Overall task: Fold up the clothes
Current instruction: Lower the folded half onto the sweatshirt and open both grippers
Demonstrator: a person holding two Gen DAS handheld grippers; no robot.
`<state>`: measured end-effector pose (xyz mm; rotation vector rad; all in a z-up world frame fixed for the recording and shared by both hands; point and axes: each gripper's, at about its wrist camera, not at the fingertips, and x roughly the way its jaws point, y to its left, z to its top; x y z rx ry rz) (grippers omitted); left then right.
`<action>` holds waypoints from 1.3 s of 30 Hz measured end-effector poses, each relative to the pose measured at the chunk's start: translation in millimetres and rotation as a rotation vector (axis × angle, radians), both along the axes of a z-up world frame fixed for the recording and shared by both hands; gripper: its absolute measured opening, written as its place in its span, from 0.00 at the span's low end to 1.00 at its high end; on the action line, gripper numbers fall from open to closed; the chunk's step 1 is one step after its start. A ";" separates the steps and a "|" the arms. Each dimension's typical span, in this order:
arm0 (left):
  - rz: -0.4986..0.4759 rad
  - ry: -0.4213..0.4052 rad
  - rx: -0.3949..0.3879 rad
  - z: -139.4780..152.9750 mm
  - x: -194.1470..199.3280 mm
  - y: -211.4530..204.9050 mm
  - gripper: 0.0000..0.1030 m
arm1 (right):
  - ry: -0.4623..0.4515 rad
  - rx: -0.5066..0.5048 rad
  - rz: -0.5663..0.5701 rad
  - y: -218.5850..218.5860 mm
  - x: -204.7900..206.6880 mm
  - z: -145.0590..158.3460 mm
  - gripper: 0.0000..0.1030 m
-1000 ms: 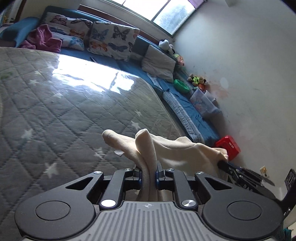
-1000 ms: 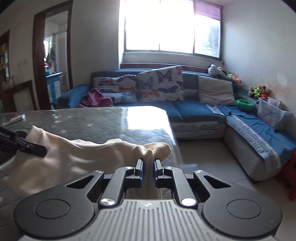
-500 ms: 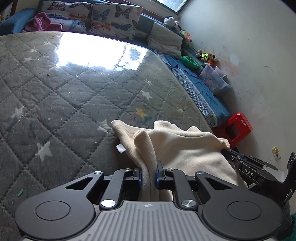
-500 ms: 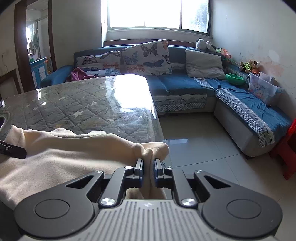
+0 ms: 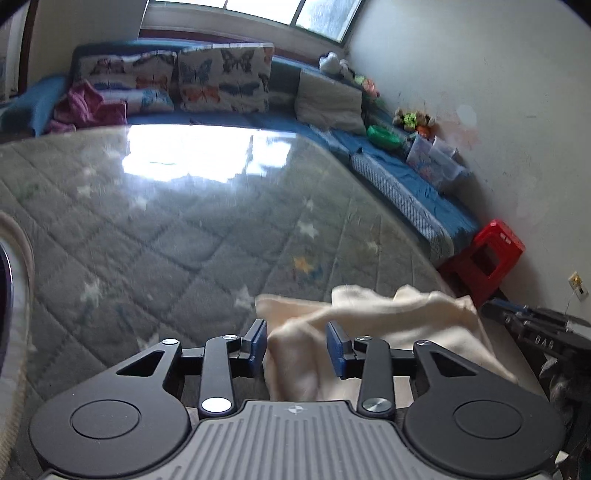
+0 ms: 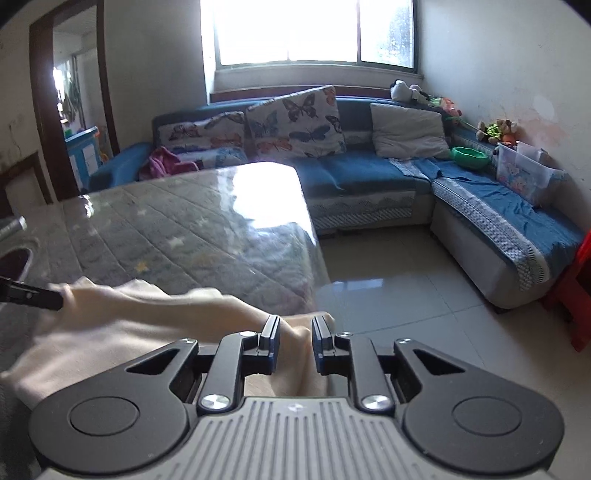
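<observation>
- Upper part of my right wrist view: I see a blue corner sofa point(image 6: 373, 173) running along the back and right walls.
- On it I see butterfly-print cushions point(image 6: 295, 123), with a plain grey cushion point(image 6: 406, 131) to their right.
- Left end of the sofa: a pink cloth point(image 6: 166, 162), bunched.
- Right side: a green bowl point(image 6: 471, 157) and a clear storage box point(image 6: 524, 173) sit on the sofa, with soft toys point(image 6: 496, 129) behind them.
- Lower right of my left wrist view: a red plastic stool point(image 5: 487, 258) by the wall.
- Top centre: I see a bright window point(image 6: 314, 33).
- Left edge: an open doorway point(image 6: 70, 110).
</observation>
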<state>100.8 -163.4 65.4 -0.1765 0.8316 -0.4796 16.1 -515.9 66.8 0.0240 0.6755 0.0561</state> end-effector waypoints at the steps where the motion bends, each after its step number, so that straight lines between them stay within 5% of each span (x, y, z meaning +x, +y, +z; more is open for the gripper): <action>1: 0.000 -0.016 -0.007 3.4 0.4 -0.5 0.35 | -0.005 0.008 0.010 2.2 1.6 1.5 0.16; 8: -0.093 -0.010 -0.031 -0.6 11.4 -37.5 0.24 | -0.004 0.049 0.052 24.7 21.5 -8.7 0.16; 17: -0.109 0.031 0.005 -27.2 20.8 -62.6 0.23 | 0.025 0.045 0.062 32.6 38.1 -28.8 0.16; 28: -0.206 -0.062 0.031 -14.9 -22.4 -86.9 0.23 | 0.005 0.014 0.116 42.7 -13.2 -20.9 0.16; 39: -0.257 -0.067 0.053 -24.8 -48.2 -106.2 0.24 | -0.016 0.029 0.079 34.9 -56.2 -22.7 0.17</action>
